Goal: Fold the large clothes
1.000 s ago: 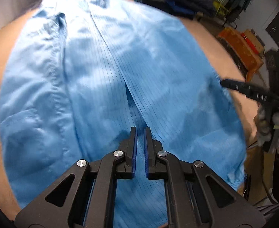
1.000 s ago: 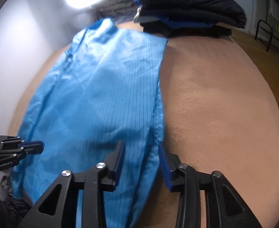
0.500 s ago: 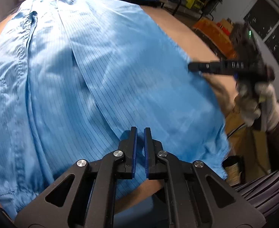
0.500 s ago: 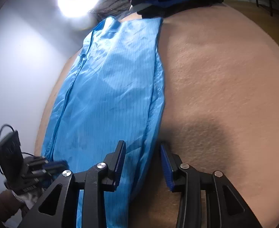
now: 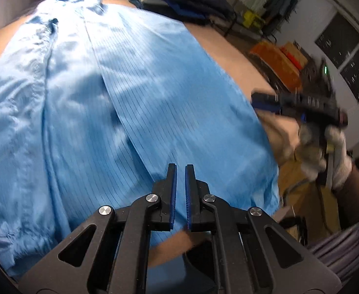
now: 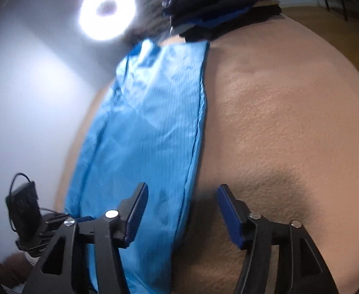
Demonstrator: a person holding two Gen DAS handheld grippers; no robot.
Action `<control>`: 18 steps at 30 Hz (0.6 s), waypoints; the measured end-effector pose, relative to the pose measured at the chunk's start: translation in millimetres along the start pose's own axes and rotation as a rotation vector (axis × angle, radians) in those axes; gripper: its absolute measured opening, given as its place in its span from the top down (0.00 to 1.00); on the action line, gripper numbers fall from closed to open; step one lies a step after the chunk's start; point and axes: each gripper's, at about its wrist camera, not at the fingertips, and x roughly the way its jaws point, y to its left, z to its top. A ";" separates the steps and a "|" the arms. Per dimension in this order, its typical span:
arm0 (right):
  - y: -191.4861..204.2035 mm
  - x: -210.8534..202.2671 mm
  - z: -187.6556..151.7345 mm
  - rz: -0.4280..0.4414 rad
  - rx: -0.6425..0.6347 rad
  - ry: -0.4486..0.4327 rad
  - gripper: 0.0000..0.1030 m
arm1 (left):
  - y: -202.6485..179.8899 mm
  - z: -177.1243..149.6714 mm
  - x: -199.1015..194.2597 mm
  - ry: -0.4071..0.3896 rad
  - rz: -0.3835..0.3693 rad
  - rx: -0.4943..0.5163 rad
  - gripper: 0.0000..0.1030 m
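Your right gripper (image 6: 180, 205) has just been opening, jaws wide above the blue garment's (image 6: 145, 127) right edge, gripping nothing. The garment lies lengthwise on the tan surface (image 6: 289, 127). Your left gripper (image 6: 57, 220) sits at the garment's near left corner.

The jaws of the right gripper (image 6: 180, 204) have just been opened wider, and the blue garment's (image 6: 150, 132) edge is no longer pinched.

Black left tool (image 5: 180, 171) and right tool (image 6: 181, 193): triangular cut-outs, silver screws, blue ribbed pads (image 6: 137, 210). White knit glove (image 5: 326, 152) on right hand; striped clothing (image 5: 345, 242) nearby.
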 end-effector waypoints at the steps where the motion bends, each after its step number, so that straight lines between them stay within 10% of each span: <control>1: -3.1 3.6 -1.3 0.010 0.017 0.005 0.40 | 0.0 1.6 0.9 -0.005 0.002 -0.010 0.96; 3: -4.9 15.8 -5.3 0.013 0.033 0.026 0.49 | 2.8 5.2 8.2 -0.003 -0.010 -0.032 0.96; 5: 2.4 25.8 -6.3 0.005 0.008 0.046 0.86 | -3.9 2.8 22.7 0.020 -0.014 -0.019 0.96; 8: 22.3 28.5 -4.5 -0.069 -0.059 0.056 0.98 | -6.6 -3.8 41.1 0.069 0.008 0.024 0.96; 18: 88.2 19.9 21.4 -0.262 -0.267 0.154 1.00 | 6.4 8.1 -35.9 -0.028 -0.023 0.021 0.96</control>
